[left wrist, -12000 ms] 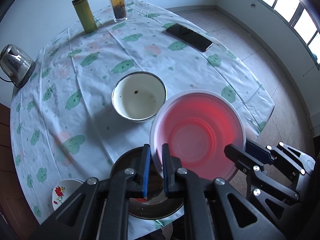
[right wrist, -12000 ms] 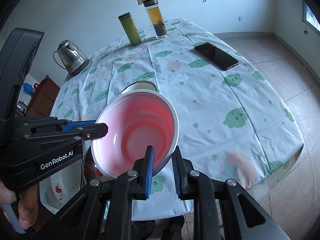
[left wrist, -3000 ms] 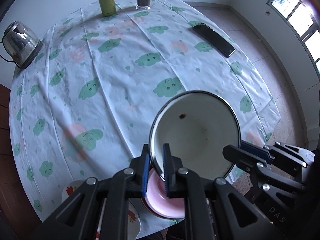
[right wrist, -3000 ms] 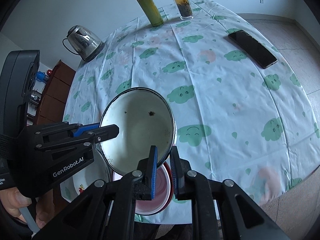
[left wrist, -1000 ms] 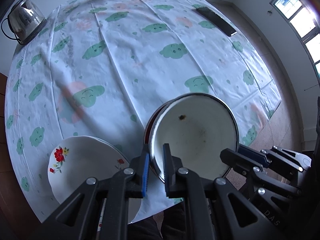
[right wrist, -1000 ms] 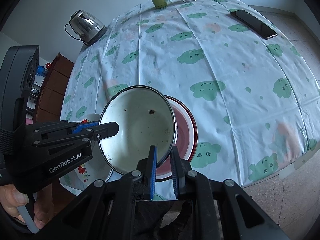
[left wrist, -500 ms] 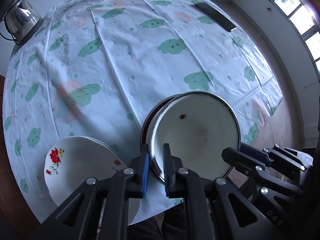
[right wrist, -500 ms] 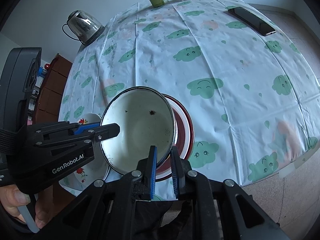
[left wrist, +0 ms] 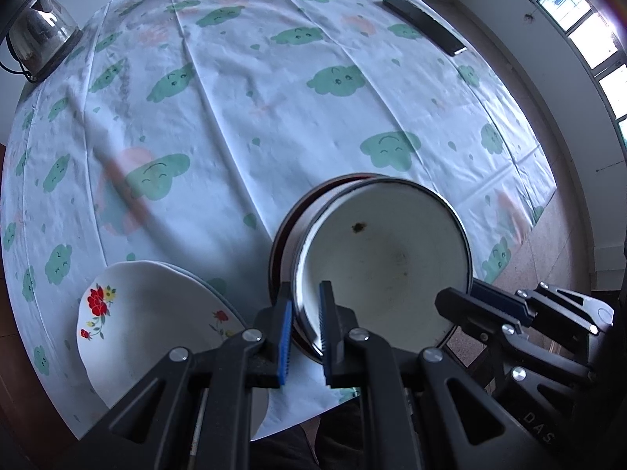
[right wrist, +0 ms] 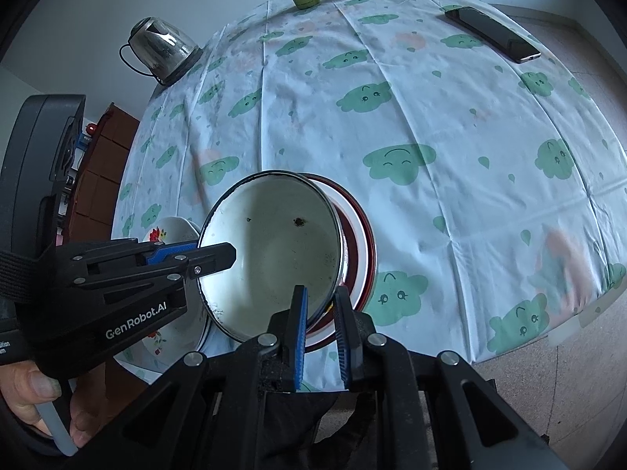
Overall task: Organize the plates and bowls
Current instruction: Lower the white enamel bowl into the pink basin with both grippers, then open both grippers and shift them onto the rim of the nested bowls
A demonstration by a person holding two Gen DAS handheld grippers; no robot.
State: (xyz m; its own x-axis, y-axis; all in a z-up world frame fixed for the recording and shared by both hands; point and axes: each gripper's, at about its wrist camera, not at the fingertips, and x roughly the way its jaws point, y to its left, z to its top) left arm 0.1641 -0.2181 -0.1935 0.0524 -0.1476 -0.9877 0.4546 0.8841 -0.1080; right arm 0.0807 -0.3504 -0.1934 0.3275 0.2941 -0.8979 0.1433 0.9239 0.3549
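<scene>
While both grippers hold it, the white bowl (left wrist: pixel 386 262) hangs tilted just over the red bowl (right wrist: pixel 362 250) at the near edge of the table (left wrist: pixel 274 78). The left gripper (left wrist: pixel 305 337) pinches the bowl's left rim, with the rim between its blue pads. The right gripper (right wrist: pixel 319 329) pinches the near right rim the same way. Both sets of jaws are closed tight on the thin rim. To the left, just beside the red bowl, lies a white plate (left wrist: pixel 156 325) with red flowers. Far off stand a kettle (right wrist: pixel 160 49) and a phone (right wrist: pixel 493 33).
</scene>
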